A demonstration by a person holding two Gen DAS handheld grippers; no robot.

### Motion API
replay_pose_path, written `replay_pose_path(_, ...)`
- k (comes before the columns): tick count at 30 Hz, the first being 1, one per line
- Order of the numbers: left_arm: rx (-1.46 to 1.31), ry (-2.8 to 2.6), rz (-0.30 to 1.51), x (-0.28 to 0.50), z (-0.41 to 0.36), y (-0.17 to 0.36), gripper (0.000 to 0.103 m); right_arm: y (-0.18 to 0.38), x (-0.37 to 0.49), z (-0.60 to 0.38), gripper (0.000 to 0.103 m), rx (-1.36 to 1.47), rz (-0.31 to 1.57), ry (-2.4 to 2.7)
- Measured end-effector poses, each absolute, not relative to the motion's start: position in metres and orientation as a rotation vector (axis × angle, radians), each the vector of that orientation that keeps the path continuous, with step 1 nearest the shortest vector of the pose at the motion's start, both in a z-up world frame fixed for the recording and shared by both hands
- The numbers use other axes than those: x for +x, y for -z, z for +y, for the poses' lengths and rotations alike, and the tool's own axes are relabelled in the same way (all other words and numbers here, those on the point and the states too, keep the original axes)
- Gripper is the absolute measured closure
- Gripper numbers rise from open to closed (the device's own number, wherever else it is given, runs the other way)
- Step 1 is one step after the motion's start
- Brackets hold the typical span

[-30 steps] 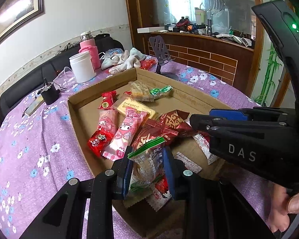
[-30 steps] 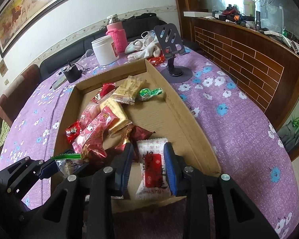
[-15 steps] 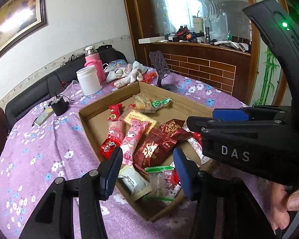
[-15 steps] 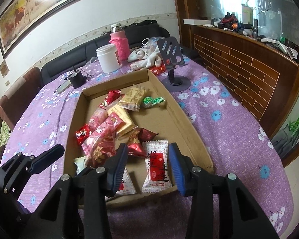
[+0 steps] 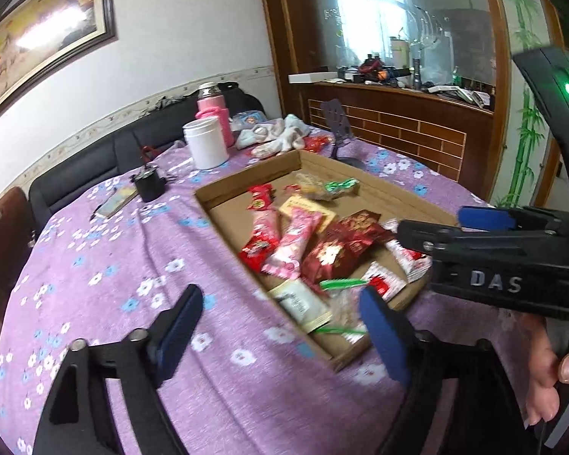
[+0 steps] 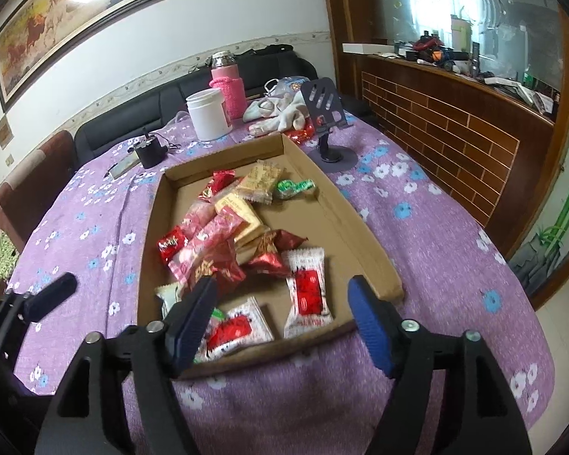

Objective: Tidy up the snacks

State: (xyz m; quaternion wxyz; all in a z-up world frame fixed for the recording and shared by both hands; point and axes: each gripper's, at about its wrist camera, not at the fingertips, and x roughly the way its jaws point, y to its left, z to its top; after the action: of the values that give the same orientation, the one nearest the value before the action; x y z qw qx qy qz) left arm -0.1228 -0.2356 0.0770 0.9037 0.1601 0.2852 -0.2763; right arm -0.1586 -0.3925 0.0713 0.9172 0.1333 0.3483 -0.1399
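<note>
Cardboard forms the shallow tray (image 6: 354, 223) at the centre of both views, resting on the purple flowered tablecloth (image 6: 428, 227). Every snack packet in sight lies inside it: pink wafer packs (image 6: 208, 235), dark red pouches (image 6: 269, 254), a white-and-red packet (image 6: 309, 292) at lower centre, and a green candy (image 6: 294, 187) toward the upper middle. The left gripper (image 5: 280, 326) and the right gripper (image 6: 280, 314) both hang above the tray's near edge, fingers spread wide, holding nothing. Gathering looks done; the pile itself lies jumbled, so any tidier sorting would remain.
</note>
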Motion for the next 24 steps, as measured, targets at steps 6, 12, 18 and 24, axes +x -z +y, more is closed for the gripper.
replay_pose_path(6,0.319,0.528,0.577,-0.121,-0.216,-0.072,0.002,-0.063,-0.166,-0.381,0.022,0.247,0.732,0.339)
replay_pose_path(12,0.300,0.529,0.644,-0.109,-0.209,-0.057,0.001,-0.051,-0.172,-0.364,0.021,0.212,0.753,0.387)
replay_pose_path(18,0.273,0.460,0.670,-0.096,-0.198,-0.048,0.001,-0.044,-0.179,-0.357,0.021,0.203,0.689,0.442)
replay_pose_path(24,0.223,0.444,0.716,-0.080,-0.189,-0.047,0.001,-0.040,-0.169,-0.362,0.020,0.226,0.680,0.475)
